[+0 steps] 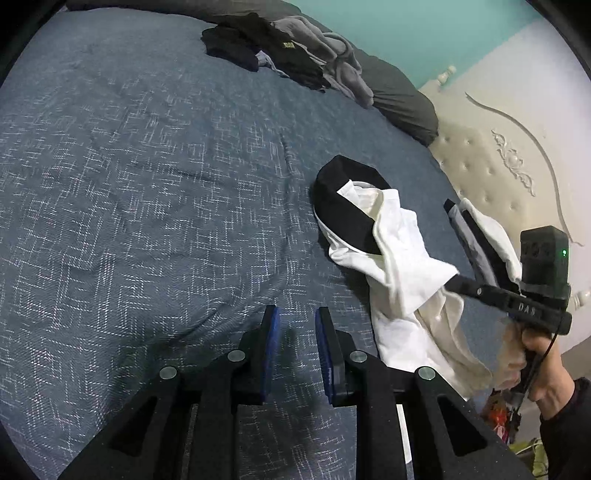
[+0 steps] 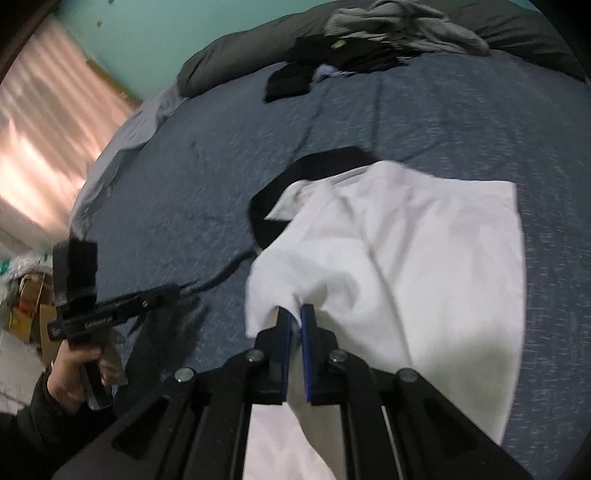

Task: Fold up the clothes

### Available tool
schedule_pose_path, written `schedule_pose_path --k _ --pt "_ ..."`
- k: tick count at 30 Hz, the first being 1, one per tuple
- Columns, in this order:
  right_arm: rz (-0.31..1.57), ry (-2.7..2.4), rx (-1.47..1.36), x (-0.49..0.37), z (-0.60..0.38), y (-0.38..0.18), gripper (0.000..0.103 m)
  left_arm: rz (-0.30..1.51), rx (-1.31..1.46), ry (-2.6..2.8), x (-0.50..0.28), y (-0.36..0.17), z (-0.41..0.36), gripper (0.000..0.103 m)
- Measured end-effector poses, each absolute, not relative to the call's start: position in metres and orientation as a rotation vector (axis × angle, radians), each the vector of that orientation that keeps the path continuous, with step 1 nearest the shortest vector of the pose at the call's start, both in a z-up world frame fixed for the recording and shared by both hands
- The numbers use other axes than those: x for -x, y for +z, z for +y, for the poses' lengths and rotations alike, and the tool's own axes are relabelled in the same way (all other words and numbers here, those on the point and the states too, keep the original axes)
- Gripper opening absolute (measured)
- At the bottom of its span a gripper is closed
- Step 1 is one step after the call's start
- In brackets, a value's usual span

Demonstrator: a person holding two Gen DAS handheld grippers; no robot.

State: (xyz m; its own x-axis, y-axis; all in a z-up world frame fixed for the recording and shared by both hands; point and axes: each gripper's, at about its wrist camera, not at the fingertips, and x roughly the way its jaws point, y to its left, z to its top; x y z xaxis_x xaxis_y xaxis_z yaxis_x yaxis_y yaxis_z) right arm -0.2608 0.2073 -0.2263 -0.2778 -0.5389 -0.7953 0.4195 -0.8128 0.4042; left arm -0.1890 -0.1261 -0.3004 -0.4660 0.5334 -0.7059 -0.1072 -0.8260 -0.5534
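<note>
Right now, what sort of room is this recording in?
Almost certainly a bedroom: a bed with a blue patterned cover, a cream tufted headboard against a teal wall, and a dark pillow behind a pile of dark and grey clothes.

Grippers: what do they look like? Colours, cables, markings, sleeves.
Both grippers, left and right, are black handheld units with blue finger pads and round silver fasteners. The right one bears a black box with a green light, pale lettering and a thin black cable. Sleeves are dark.

Our grippers point(image 1: 297, 317) are black with blue pads point(image 1: 272, 332) and round silver screws point(image 1: 236, 356); behind them, our dark sleeve point(image 1: 569, 424).
</note>
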Motion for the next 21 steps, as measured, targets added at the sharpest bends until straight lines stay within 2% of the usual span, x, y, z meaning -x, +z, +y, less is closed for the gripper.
schedule_pose_path --k 8,16,21 --pt "-0.34 -2.22 -1.387 0.301 0.263 -0.219 0.005 -0.607 1.347 2.315 0.189 -0.301 -0.124 0.022" --pt "-0.573 -2.313 -1.485 0.335 0.319 -0.241 0.005 -0.583 1.359 2.307 0.193 -0.304 -0.118 0.022" --pt "-0.48 -2.3 -1.441 0.33 0.313 -0.238 0.005 -0.578 1.366 2.299 0.196 -0.306 -0.115 0.022"
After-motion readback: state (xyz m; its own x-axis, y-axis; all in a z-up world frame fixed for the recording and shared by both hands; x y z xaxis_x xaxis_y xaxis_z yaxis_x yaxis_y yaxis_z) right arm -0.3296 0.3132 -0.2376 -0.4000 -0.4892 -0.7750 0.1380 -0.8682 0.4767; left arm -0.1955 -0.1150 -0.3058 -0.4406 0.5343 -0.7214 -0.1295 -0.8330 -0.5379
